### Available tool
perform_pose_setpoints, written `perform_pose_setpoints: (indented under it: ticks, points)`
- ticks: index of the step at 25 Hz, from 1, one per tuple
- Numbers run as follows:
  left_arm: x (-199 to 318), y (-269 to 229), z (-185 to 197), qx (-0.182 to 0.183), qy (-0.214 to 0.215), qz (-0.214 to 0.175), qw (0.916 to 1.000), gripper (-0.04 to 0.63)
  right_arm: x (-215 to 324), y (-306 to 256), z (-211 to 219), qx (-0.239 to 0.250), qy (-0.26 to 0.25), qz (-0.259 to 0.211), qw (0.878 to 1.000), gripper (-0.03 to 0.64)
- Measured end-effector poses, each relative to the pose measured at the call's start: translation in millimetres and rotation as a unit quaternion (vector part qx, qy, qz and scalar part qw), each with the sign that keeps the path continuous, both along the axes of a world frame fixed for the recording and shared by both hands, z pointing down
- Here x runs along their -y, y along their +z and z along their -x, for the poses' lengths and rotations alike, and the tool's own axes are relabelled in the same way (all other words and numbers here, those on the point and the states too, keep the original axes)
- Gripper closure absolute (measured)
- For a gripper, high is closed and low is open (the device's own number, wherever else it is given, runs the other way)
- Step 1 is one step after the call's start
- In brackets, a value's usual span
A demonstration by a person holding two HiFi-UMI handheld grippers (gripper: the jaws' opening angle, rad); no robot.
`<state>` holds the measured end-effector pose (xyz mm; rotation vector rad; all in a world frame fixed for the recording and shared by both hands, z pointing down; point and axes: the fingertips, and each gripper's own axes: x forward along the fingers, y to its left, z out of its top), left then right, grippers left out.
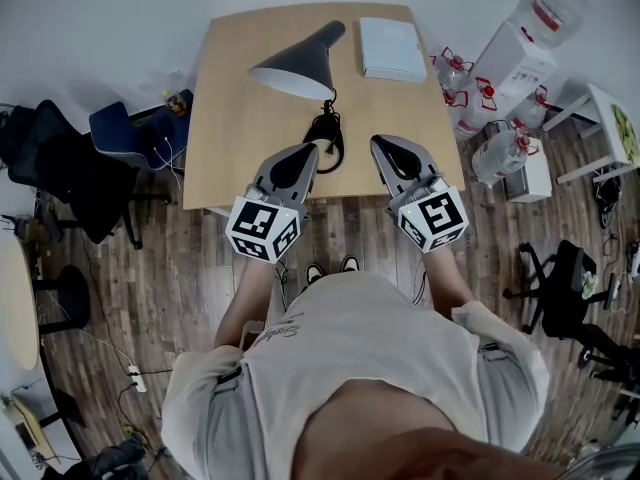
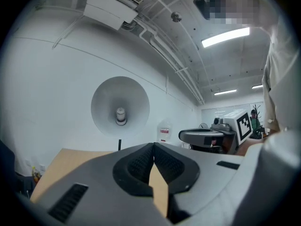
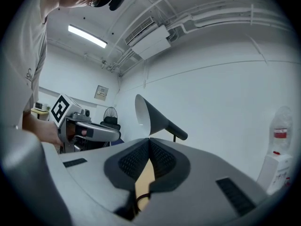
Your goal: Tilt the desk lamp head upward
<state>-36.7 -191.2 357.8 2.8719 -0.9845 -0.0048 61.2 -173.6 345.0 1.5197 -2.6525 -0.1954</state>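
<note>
The person's pale shirt (image 1: 370,368) fills the near ground, and out past it both tools are held over the near edge of the wooden table (image 1: 230,118). The left gripper (image 1: 308,150) has its ribbed pads pressed together on nothing, and so has the right gripper (image 1: 383,145). Neither touches the desk lamp head (image 1: 297,63), a dark cone with a white inside, which stands farther back on the table. Its mouth is turned towards the person, and from the right gripper's side it sits higher than its neck. That would suit a head already raised as well as one meant to go higher (I couldn't say which from here). A dark coil of cable (image 1: 325,133) lies between the lamp and the jaw tips, with a white box (image 1: 391,48) off to the right. If a tool does go in, I'd expect the smooth cone to slip from the pads, the lamp to shift rather than its joint give, or a jaw to snag that cable.
</note>
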Motion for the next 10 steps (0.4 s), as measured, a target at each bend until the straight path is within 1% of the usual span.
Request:
perform_pose_setpoints:
  ticks: [2,6,10]
  points:
    - [4,1,2,-0.003,-0.002,0.004,1.0,0.581,3,2,1,-0.001,-0.002,0.004,1.0,0.621]
    - [14,-3,9,-0.008,-0.012,-0.001,0.9999,0.581,9,5,-1,0.0,0.0,0.008,1.0,0.621]
    - [20,-1,13,-0.013,-0.017,0.001,0.9998,0.581,13,8,0,0.003,-0.001,0.008,1.0,0.621]
